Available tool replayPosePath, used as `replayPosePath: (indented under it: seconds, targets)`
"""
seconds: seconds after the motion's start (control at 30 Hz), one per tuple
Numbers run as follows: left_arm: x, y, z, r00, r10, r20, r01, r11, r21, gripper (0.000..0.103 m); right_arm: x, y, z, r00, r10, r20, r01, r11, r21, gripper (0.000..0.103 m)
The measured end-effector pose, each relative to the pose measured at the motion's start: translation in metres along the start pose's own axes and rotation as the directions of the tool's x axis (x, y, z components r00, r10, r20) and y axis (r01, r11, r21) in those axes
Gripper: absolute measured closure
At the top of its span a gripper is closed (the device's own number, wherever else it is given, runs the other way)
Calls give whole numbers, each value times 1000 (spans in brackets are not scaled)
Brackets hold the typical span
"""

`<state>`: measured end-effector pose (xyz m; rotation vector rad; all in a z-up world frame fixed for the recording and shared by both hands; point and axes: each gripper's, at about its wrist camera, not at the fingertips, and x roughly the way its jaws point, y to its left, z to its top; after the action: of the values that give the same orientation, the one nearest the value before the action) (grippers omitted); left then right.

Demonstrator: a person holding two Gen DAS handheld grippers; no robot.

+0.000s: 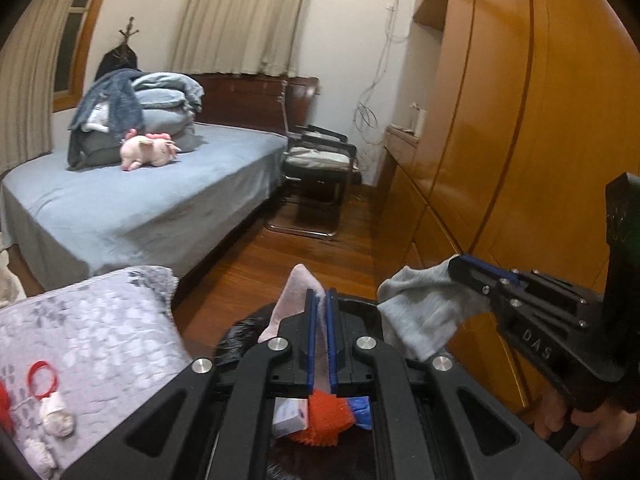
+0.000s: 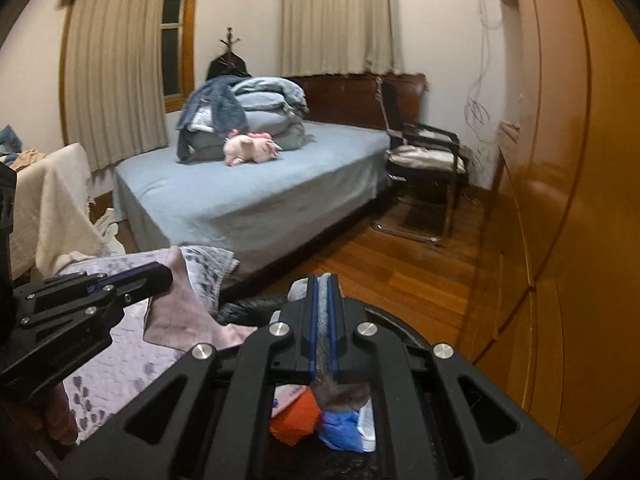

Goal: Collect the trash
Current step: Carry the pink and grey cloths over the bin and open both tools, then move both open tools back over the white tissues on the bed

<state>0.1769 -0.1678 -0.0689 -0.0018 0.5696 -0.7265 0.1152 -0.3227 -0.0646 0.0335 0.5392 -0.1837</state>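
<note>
In the left wrist view my left gripper (image 1: 320, 294) is shut on a pale pink cloth (image 1: 292, 300) that sticks up past its fingertips. To its right, my right gripper (image 1: 454, 269) is shut on a grey cloth (image 1: 420, 312) hanging from its tips. The right wrist view shows the right gripper (image 2: 323, 280) clamped on that grey cloth (image 2: 340, 394), and the left gripper (image 2: 170, 277) at left holding the pink cloth (image 2: 180, 312). Both grippers hover above a black bin (image 2: 248, 306) that holds an orange item (image 1: 328, 416), a blue item (image 2: 340, 432) and a white box (image 1: 286, 416).
A patterned lilac quilt (image 1: 92, 332) lies at left with a red ring (image 1: 42, 378) and crumpled tissues (image 1: 58, 418) on it. Beyond are a blue-sheeted bed (image 1: 140, 196) with a plush pig (image 1: 148, 150), a chair (image 1: 320, 160) and wooden floor (image 1: 312, 248). A wooden wardrobe (image 1: 520, 120) fills the right side.
</note>
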Motion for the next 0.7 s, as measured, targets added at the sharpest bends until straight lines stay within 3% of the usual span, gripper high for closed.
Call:
replayPosePath:
  seconds: [0.1, 0.13, 0.17, 0.23, 0.27, 0.3, 0.33, 0.43, 0.53, 0.7]
  targets:
    - [21, -5, -3, 999, -21, -38, 21, 1000, 2, 96, 12, -13, -10, 999, -42, -35, 42, 999, 7, 94]
    - [26, -6, -4, 999, -24, -49, 24, 1000, -4, 87, 15, -16, -13, 998, -53, -41, 53, 999, 11, 89]
    - [31, -5, -5, 998, -28, -61, 27, 1000, -13, 68, 17, -19, -15, 997, -60, -44, 60, 998, 16, 84]
    - [32, 0, -7, 998, -12, -60, 11, 1000, -23, 52, 18, -22, -20, 997, -68, -44, 69, 997, 25, 62]
    - [31, 4, -8, 998, -3, -60, 2, 1000, -26, 52, 17, -24, -23, 997, -73, -41, 74, 997, 29, 59]
    - [30, 9, -9, 998, 5, -63, -7, 1000, -27, 52, 17, -23, -25, 996, -75, -40, 76, 997, 30, 49]
    - [27, 14, -11, 998, 22, -61, -24, 999, -29, 49, 17, -23, -27, 996, -82, -39, 83, 996, 31, 33]
    - [12, 31, -13, 996, 84, -37, -85, 996, -30, 33, 13, -17, -30, 994, -110, -8, 110, 993, 36, 11]
    - [-4, 51, -15, 988, 151, -16, -152, 987, -49, 17, 13, -7, -32, 994, -106, 4, 105, 994, 41, 7]
    - [-43, 93, -31, 963, 269, 9, -267, 959, -98, 10, 18, 26, -31, 999, -49, 8, 49, 998, 35, 5]
